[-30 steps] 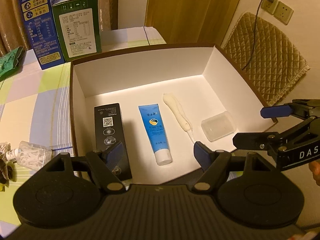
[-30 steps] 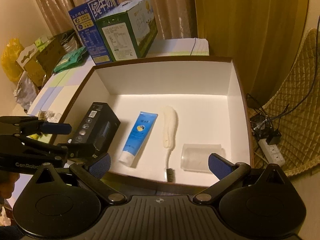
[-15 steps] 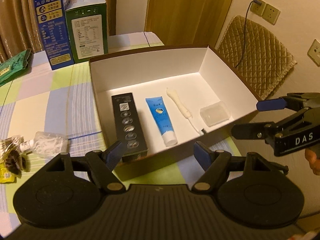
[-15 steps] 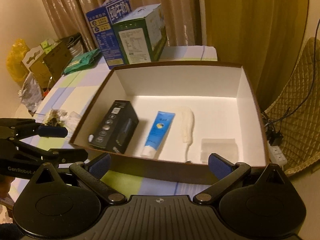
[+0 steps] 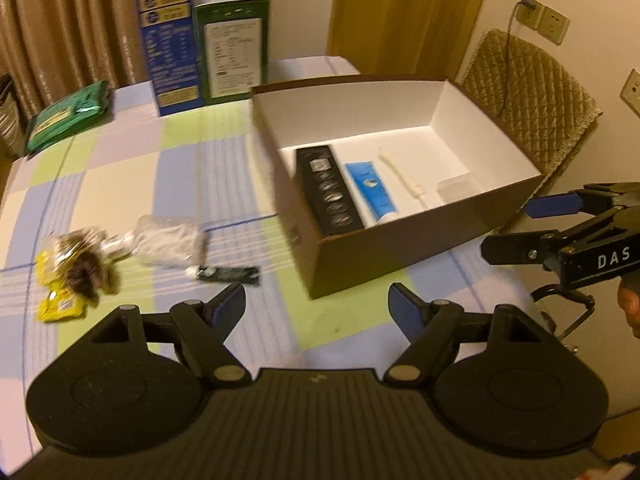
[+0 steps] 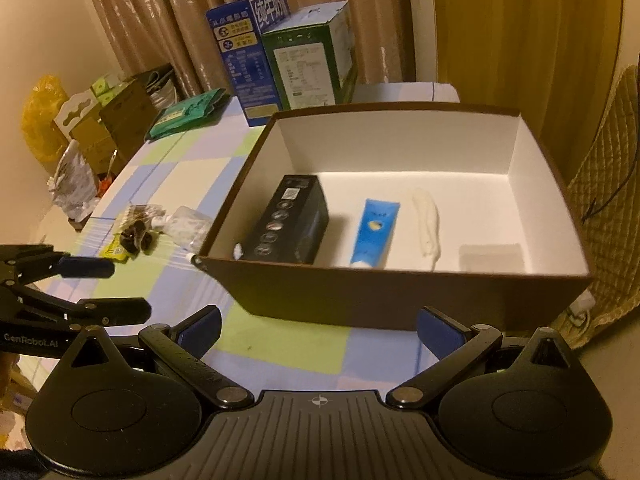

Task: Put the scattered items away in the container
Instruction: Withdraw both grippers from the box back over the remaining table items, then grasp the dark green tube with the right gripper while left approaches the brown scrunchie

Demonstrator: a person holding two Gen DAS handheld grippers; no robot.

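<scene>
Both the left gripper (image 5: 316,306) and the right gripper (image 6: 318,326) hang open and empty above the checked counter (image 5: 120,184), just short of the brown cardboard box with white inside (image 6: 400,296). Inside the box lie a black carton (image 6: 286,226), blue tube (image 6: 374,232), white brush (image 6: 428,226) and clear case (image 6: 492,258). Left of the box, a clear plastic packet (image 5: 168,242), dark sachet (image 5: 228,273) and yellow wrappers (image 5: 60,306) lie scattered.

The box's near wall (image 6: 400,300) hides the blue tube's cap end (image 6: 366,265) and the toothbrush's head. The clear case (image 5: 456,190) is blurred. Print on the black box (image 5: 329,192) is unreadable.
</scene>
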